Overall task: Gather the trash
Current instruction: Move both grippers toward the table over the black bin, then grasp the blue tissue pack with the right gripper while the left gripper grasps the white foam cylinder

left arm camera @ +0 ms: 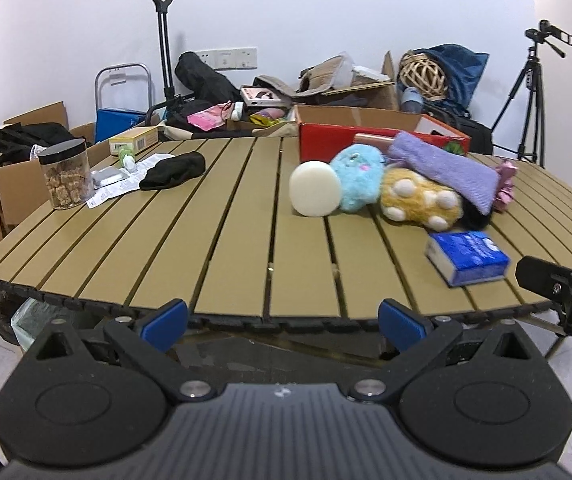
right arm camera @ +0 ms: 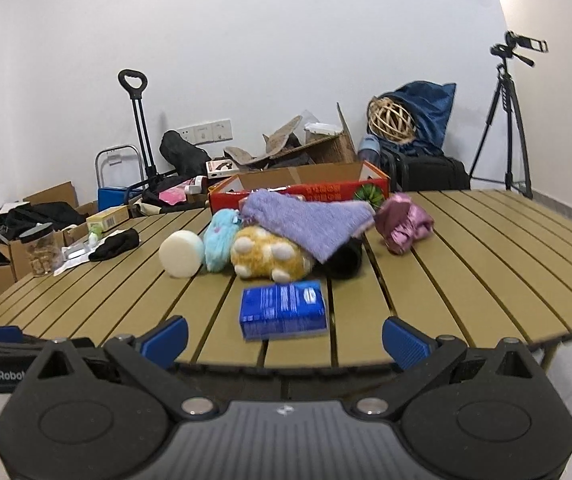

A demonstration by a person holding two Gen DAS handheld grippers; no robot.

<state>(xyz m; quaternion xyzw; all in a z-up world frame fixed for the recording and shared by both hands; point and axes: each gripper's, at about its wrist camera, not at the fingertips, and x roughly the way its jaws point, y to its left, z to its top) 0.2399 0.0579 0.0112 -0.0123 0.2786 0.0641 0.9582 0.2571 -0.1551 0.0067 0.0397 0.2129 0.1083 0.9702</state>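
Both grippers are held off the near edge of the slatted table [left arm camera: 221, 248], below the level of its top. The left gripper [left arm camera: 283, 322] is seen with its jaws spread wide and nothing between them; the right gripper [right arm camera: 284, 338] is likewise spread wide and empty. A blue tissue pack [right arm camera: 282, 312] is lying just inside the near edge, directly ahead of the right gripper and apart from its fingers. Behind it, toward the middle of the table, a pile is formed by a white foam disc [right arm camera: 181, 253], a light blue plush [right arm camera: 218, 245], a yellow spotted plush [right arm camera: 269, 259] and a purple cloth [right arm camera: 310, 222] draped over them, with a pink crumpled item [right arm camera: 404, 226] just to the right. A red cardboard box [right arm camera: 302, 190] is set at the far edge behind the pile. At the far left corner a jar [left arm camera: 65, 176], papers [left arm camera: 125, 182], a black cloth [left arm camera: 173, 170] and a small box [left arm camera: 135, 139] are gathered. A broad stretch of bare slats is left between the near edge and the far left cluster, and the right side of the table is largely uncovered.
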